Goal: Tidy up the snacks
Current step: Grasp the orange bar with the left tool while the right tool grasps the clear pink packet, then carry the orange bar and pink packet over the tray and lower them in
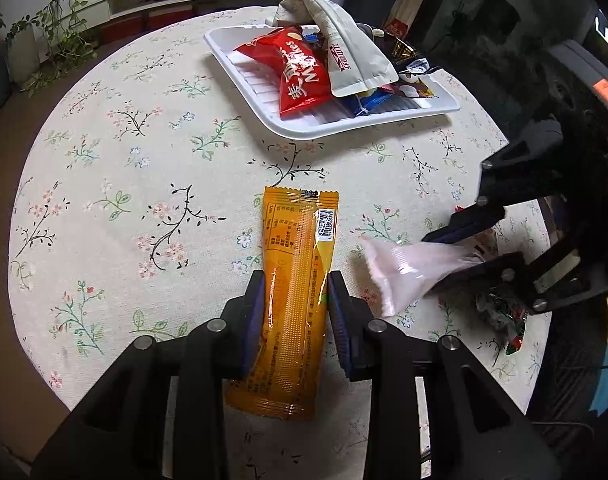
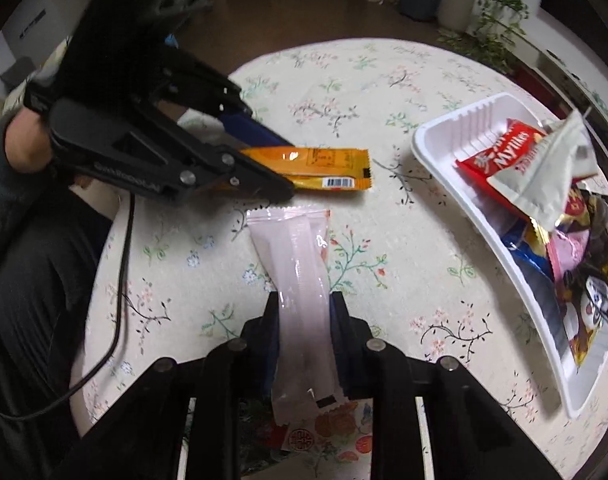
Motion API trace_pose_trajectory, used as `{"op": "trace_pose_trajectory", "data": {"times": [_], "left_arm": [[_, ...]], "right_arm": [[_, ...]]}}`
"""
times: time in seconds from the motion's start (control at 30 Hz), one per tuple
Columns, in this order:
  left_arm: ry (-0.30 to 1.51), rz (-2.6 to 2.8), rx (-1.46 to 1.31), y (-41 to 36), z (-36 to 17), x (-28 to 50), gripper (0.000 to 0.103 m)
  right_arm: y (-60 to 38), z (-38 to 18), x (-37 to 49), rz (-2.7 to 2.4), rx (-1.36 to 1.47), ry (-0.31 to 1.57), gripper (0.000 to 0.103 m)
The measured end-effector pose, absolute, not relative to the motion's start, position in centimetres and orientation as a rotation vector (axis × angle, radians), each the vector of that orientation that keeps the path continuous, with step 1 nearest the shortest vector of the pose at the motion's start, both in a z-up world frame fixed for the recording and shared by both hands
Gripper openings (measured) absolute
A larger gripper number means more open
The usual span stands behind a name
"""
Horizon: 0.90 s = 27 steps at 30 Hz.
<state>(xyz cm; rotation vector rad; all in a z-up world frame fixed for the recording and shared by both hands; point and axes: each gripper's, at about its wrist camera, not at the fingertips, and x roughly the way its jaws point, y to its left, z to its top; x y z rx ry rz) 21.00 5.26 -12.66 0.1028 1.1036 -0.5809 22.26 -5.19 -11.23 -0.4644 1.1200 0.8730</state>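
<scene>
My left gripper (image 1: 295, 280) is shut on a long orange snack packet (image 1: 293, 280), which juts forward over the round floral table. In the right wrist view the left gripper (image 2: 287, 170) shows at the left, with the orange packet (image 2: 324, 170) in it. My right gripper (image 2: 302, 304) is shut on a pale pink snack packet (image 2: 299, 264); in the left wrist view the right gripper (image 1: 448, 256) shows at the right with the pink packet (image 1: 404, 268). A white tray (image 1: 304, 130) holds several snacks, among them a red bag (image 1: 299, 72) and a beige pouch (image 1: 344, 52).
The tray (image 2: 436, 168) lies at the table's far side, to the right in the right wrist view. Loose wrapped snacks (image 1: 504, 316) lie near the right table edge, and more lie under my right gripper (image 2: 324, 432). Shelves and potted plants (image 1: 63, 28) stand beyond the table.
</scene>
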Motion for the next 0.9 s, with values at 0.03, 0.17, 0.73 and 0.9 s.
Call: {"op": "trace_pose_trajectory", "data": {"times": [0.03,0.17,0.73,0.9], "left_arm": [[1.102,-0.581,0.098,5.3,-12.7,21.0,0.028],[1.094,-0.589,0.065,5.5,-12.5,21.1,0.028],[0.874,-0.736,-0.43,8.8,-7.1,23.0,0.028],[0.815,-0.775,-0.51,8.0,-4.7,24.8,0.028]], "right_arm": [[-5.9,-10.8,21.9,0.862,-0.437,1.101,0.025],[-8.4,-8.6,20.2,0.811,-0.293,1.022,0.025],[-22.8,-4.2,19.9,0.548,0.5,0.779,0.025],[-25.6,-1.8,20.6,0.505,0.564,0.716,0.025]]}}
